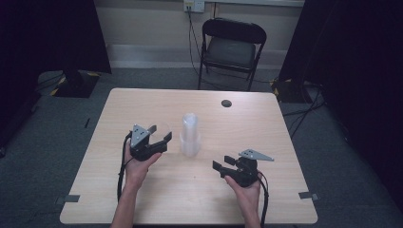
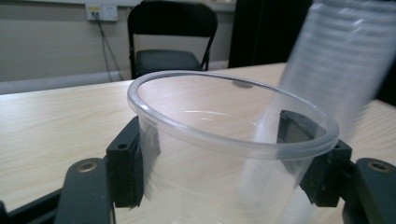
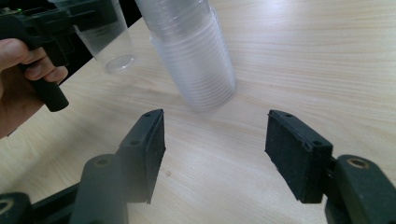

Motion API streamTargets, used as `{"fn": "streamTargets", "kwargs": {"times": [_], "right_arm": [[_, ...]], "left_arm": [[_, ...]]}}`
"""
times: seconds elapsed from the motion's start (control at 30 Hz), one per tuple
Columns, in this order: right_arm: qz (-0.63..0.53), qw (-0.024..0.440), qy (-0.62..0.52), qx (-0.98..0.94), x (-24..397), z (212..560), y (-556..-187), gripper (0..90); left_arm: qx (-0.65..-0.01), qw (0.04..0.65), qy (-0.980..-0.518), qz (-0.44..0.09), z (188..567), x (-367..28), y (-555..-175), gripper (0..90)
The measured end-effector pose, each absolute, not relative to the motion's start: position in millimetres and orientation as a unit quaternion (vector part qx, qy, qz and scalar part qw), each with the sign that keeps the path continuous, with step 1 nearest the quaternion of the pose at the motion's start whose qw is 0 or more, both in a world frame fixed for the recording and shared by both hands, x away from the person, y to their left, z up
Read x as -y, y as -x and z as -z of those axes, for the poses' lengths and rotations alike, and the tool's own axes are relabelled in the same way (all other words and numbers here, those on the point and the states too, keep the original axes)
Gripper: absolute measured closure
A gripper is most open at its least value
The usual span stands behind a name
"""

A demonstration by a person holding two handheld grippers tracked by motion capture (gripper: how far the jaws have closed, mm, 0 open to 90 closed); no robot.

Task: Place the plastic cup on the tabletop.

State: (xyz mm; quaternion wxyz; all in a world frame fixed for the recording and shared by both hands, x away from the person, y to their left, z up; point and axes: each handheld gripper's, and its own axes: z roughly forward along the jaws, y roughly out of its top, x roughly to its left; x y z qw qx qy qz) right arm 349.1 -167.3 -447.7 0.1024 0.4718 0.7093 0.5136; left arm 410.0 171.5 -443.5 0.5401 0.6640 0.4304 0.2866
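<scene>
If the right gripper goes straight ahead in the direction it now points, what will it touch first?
Most likely the stack of clear cups. In the right gripper view it stands on the table just beyond the open, empty jaws of the right gripper, slightly left of their midline. Depth is unclear, so it may only graze it.

We are in what looks like a lab or test room set up for recording. A plain wooden tabletop stands on grey carpet, its corners marked off with bits of tape. Black curtains hang at both sides, closing off the space. Behind the tabletop we see a black folding chair against a bare pale wall, where a wall socket feeds cables running down to the floor.
</scene>
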Motion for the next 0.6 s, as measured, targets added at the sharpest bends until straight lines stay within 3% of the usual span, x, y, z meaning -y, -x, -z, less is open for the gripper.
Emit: {"fn": "streamTargets", "kwargs": {"times": [0.1,0.3,0.6], "right_arm": [[-0.508,0.102,-0.476,-0.711,168.6,448.0,-349.7,39.0],[-0.510,0.100,-0.475,-0.710,168.8,449.3,-349.1,39.0],[-0.507,0.099,-0.480,-0.709,168.6,450.6,-348.1,39.0]], "left_arm": [[-0.432,0.504,-0.687,-0.296,442.6,-169.2,-417.6,29.6],[-0.431,0.528,-0.664,-0.306,447.2,-175.3,-428.0,30.1],[-0.442,0.510,-0.669,-0.310,461.0,-179.2,-440.9,29.4]]}}
